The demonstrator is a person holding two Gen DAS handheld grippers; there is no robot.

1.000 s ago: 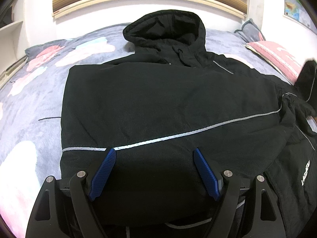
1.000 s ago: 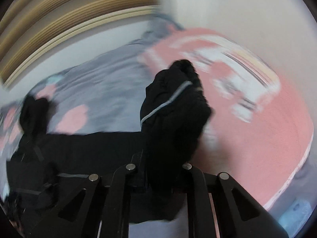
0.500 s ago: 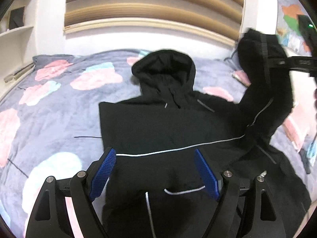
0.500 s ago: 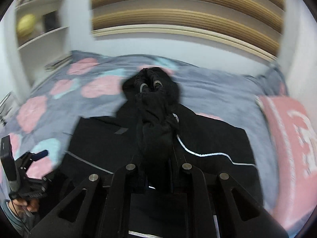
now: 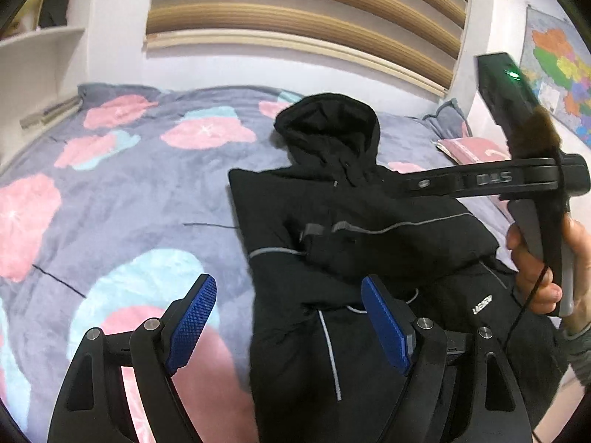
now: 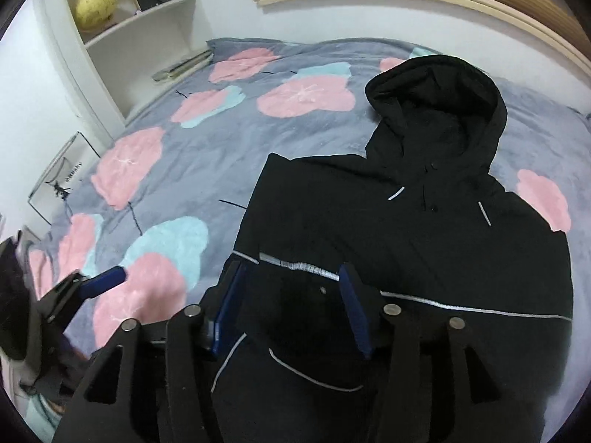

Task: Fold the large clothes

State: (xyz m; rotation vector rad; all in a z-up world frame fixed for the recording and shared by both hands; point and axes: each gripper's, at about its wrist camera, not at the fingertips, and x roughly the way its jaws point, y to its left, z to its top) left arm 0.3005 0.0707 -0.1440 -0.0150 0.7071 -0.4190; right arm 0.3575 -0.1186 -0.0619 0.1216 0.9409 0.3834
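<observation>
A black hooded jacket (image 5: 332,229) (image 6: 424,221) with thin reflective stripes lies flat on the bed, hood (image 6: 436,88) toward the headboard. One sleeve (image 5: 388,240) is folded across its chest. My right gripper (image 6: 291,295) hangs over that sleeve's cuff (image 6: 299,265), which lies loose between the blue pads; the jaws are opening. In the left wrist view the right gripper (image 5: 413,184) shows from the side, held by a hand (image 5: 535,269). My left gripper (image 5: 288,317) (image 6: 103,280) is open and empty, above the jacket's left edge and the blanket.
The bed is covered by a grey blanket (image 5: 129,192) with pink and pale blue flowers. White shelves (image 6: 140,26) with a yellow round thing stand at the far left. A pink pillow (image 5: 476,147) lies at the right, under a wall map (image 5: 557,70).
The right gripper swung the sleeve from the pillow side across the jacket, laid it on the chest and let go. The left gripper drew back and up from the jacket.
</observation>
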